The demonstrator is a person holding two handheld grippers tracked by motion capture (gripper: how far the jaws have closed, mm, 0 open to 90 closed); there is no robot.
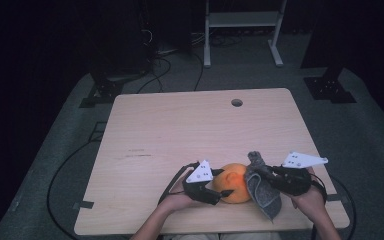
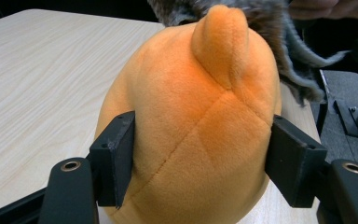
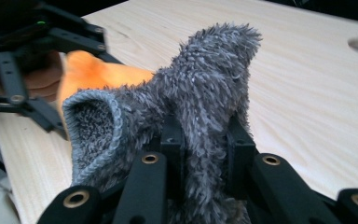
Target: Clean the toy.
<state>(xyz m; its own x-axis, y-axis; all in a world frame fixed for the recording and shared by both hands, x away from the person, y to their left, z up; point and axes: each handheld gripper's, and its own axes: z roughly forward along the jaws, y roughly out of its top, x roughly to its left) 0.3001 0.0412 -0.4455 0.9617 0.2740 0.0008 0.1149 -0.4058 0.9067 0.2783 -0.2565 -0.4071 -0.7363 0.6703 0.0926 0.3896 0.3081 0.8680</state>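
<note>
Orange plush toy (image 1: 234, 183) on the near edge of the wooden table (image 1: 180, 125), just right of centre, sitting between two hand-held grippers. Rounded body, stitched seams crossing the front, one small ear (image 2: 221, 44) sticking up at the top.

Left gripper (image 1: 215, 192) coming in from the near left, held in the person's left hand (image 1: 176, 200). Jaws partly apart, one pad pressed into each flank of the toy in the left gripper view, plush bulging slightly around them. Clamped on the toy, then, low on its body.

Right gripper (image 1: 260, 175) coming in from the near right, held in the right hand (image 1: 310, 197), grey three-cornered plate on top. Jaws drawn close together, pinching a fold of fuzzy grey cloth (image 1: 262, 187). Pinched fold standing up in a shaggy peak (image 3: 219, 60) between the jaws in the right gripper view; ribbed hem curling open to the left of it.

Grey cloth draped against the right side of the toy, touching it, lower end hanging toward the near table edge. Round cable hole (image 1: 236, 102) far across the table, well apart from everything else.
</note>
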